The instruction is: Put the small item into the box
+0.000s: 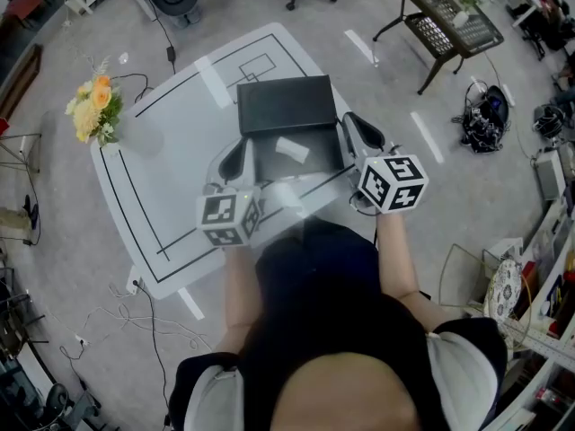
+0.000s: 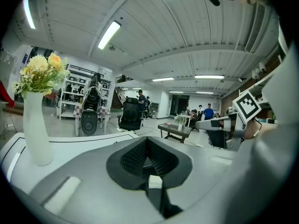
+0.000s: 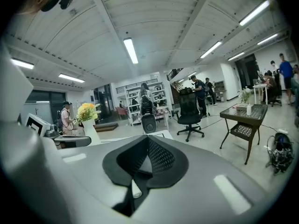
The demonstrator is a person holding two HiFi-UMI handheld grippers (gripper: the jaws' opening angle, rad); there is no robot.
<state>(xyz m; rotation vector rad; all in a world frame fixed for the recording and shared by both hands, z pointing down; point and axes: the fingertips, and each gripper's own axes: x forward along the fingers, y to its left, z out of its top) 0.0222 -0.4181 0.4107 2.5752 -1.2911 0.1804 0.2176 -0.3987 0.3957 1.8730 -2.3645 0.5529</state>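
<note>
Head view, with both gripper views. The flat black rectangular box [image 1: 266,162] stands open in the middle of the white table with black line markings [image 1: 162,196]. Its lid [image 1: 286,103] is laid back on the far side. The small white oblong item [image 1: 292,148] lies inside the box's open tray, towards its far edge and free of both tools. The left gripper [image 1: 239,147] flanks the box's left side and the right gripper [image 1: 352,124] its right side. Each sits just beside the box wall and near its front corner. Each gripper's own view shows the ribbed black pads pressed together with nothing between them, so the left gripper [image 2: 148,143] and the right gripper [image 3: 148,146] are both clenched and empty. A white vase of yellow flowers [image 1: 94,106] stands well apart at the table's far left corner.

Judged from this layout, the placing step appears complete, since the item is in the box and no longer gripped. What remains is probably to draw both grippers clear, or to fold the lid down. Folding it would call for a light push from behind the lid's far edge without shifting the tray.
</note>
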